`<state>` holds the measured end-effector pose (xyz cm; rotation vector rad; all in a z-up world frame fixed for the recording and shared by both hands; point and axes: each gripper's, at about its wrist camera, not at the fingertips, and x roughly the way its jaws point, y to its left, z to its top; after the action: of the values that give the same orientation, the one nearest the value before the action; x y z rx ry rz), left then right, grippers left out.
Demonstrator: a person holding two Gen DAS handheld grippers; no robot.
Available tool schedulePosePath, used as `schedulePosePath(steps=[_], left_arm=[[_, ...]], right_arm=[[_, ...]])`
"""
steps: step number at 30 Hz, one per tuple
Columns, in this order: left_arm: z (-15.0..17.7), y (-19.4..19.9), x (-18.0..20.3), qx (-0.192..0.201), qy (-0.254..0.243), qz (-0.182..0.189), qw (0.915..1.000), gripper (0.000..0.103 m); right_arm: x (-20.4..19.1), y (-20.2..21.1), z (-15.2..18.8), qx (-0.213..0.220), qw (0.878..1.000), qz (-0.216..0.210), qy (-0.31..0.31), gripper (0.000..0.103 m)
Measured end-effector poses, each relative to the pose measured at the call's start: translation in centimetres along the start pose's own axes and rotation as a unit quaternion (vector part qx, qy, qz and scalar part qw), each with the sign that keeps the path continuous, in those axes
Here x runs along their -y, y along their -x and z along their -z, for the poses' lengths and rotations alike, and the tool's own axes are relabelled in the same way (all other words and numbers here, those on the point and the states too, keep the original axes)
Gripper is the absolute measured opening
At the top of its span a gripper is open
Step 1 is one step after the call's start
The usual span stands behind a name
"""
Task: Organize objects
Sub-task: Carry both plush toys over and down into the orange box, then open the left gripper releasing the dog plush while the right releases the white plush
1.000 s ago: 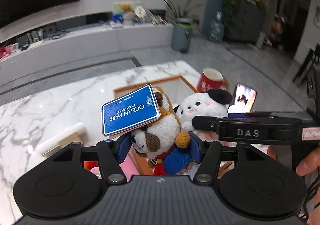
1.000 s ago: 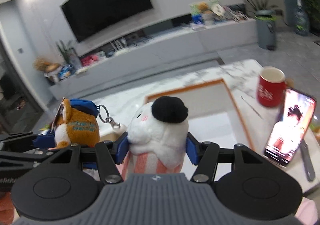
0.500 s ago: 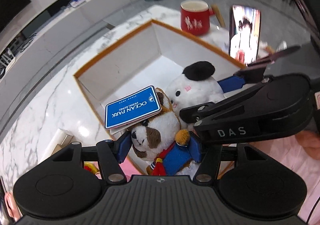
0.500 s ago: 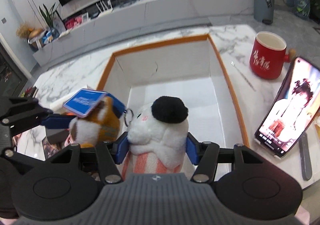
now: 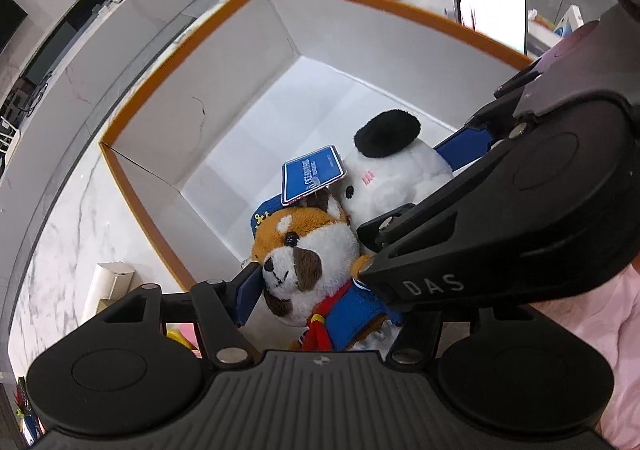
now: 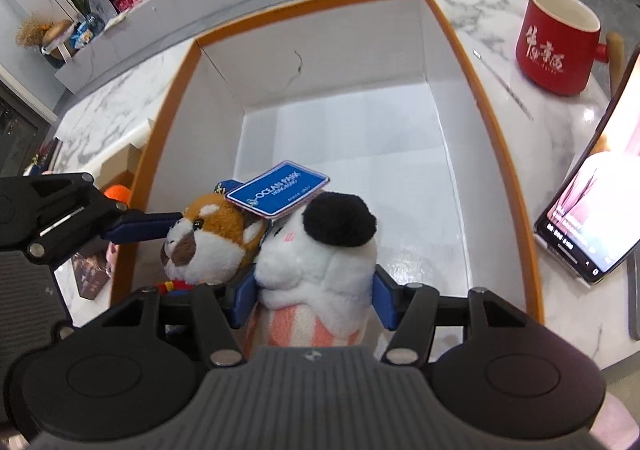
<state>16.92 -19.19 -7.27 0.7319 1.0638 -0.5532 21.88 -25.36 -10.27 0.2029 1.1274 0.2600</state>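
My left gripper (image 5: 316, 298) is shut on a brown-and-white plush animal (image 5: 304, 262) in a blue outfit, with a blue Ocean Park tag (image 5: 312, 179) standing off its head. My right gripper (image 6: 314, 298) is shut on a white plush (image 6: 320, 262) with a black ear and a pink-striped body. The two toys press side by side, low inside the near end of an open box (image 6: 320, 65) with white walls and an orange rim. In the left wrist view the right gripper (image 5: 416, 185) crosses in front and hides my left gripper's right finger. The left gripper's blue finger (image 6: 140, 226) shows in the right wrist view.
A red mug (image 6: 556, 41) and a propped phone (image 6: 592, 201) with a lit screen stand on the marble table right of the box. A small white carton (image 5: 106, 286) and an orange item (image 6: 118, 193) lie left of it. A pink sleeve (image 5: 580, 330) is at the right.
Both grippers have tipped downward and sunk with their toys, from above the table into the near end of the box. The left gripper has also rolled, so the brown plush now lies tilted.
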Motion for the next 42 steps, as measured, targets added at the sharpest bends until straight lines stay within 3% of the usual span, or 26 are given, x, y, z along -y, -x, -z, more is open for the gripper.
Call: schedulePosePath(steps=[5, 15, 22, 26, 32, 42], left_arm=[[0.5, -0.8, -0.5, -0.003, 0.013, 0.008, 0.9999, 0.075], [1.4, -1.2, 0.1, 0.012, 0.006, -0.016, 0.9998, 0.076], [2.6, 2.2, 0.3, 0.067, -0.007, -0.028, 0.9974, 0.078], [3.8, 4.5, -0.5, 0.093, 0.014, -0.004, 0.9956, 0.078], [3.7, 5.7, -0.3, 0.107, 0.027, -0.019, 0.9937, 0.078], [5.4, 6.9, -2.1, 0.127, 0.068, -0.026, 0.9892, 0.078]], right_arm=[[0.4, -0.6, 0.1, -0.010, 1.000, 0.003, -0.011, 0.061], [0.4, 0.1, -0.5, 0.003, 1.000, 0.026, -0.001, 0.061], [0.6, -0.1, -0.4, 0.002, 0.999, 0.031, -0.014, 0.061], [0.2, -0.3, -0.2, 0.011, 0.999, 0.024, -0.018, 0.061], [-0.9, -1.2, 0.1, 0.032, 0.999, 0.032, 0.011, 0.062], [-0.3, -2.2, 0.5, -0.029, 1.000, 0.001, -0.010, 0.061]])
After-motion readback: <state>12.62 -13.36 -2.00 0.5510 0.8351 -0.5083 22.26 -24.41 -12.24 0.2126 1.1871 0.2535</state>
